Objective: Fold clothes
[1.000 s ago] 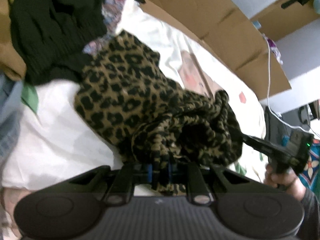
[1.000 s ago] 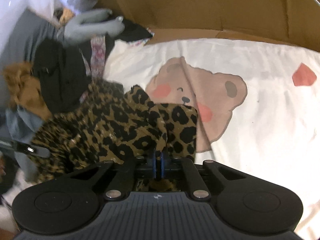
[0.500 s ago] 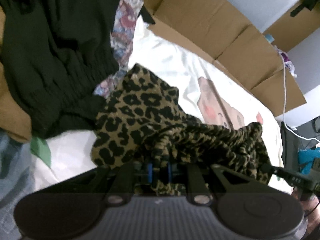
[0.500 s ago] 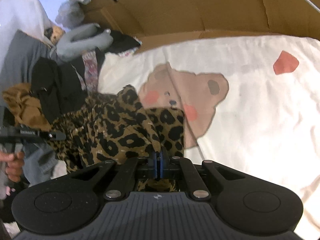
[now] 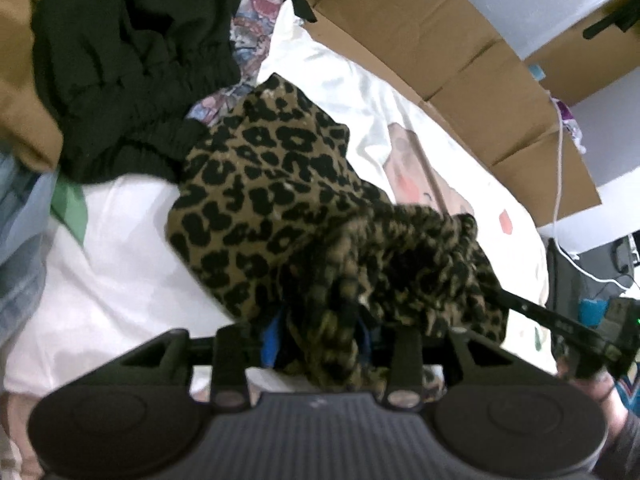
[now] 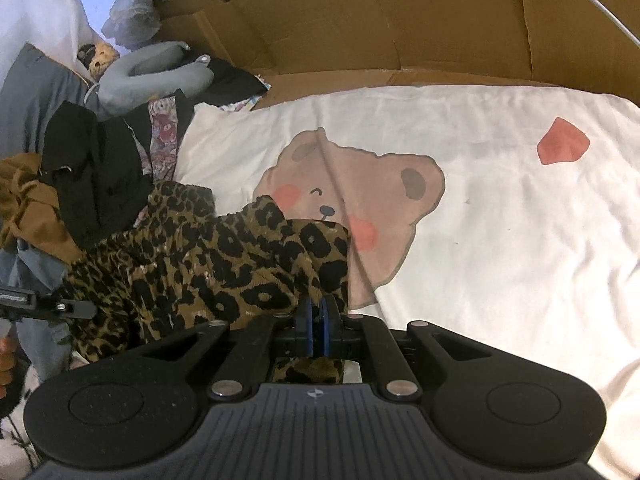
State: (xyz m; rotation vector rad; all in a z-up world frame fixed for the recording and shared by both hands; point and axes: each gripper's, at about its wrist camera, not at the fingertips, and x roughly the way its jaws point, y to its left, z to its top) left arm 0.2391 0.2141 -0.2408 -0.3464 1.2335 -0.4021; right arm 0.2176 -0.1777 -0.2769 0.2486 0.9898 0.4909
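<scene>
Altogether one leopard-print garment (image 5: 280, 200), two tongs (image 6: 316, 320)

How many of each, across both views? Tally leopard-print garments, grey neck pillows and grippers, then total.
Leopard-print garment: 1
Grey neck pillow: 1
Grippers: 2, the left gripper with jaws opening around the cloth, the right gripper shut on it
Total: 4

A white bedsheet (image 6: 500, 240) printed with a brown bear face (image 6: 360, 200) and a red heart (image 6: 562, 146) covers the bed. Flattened brown cardboard (image 6: 400, 20) stands along its far edge. A grey neck pillow (image 6: 156, 76) lies near the cardboard, and a thin white cable (image 5: 560, 184) hangs down over the cardboard.
</scene>
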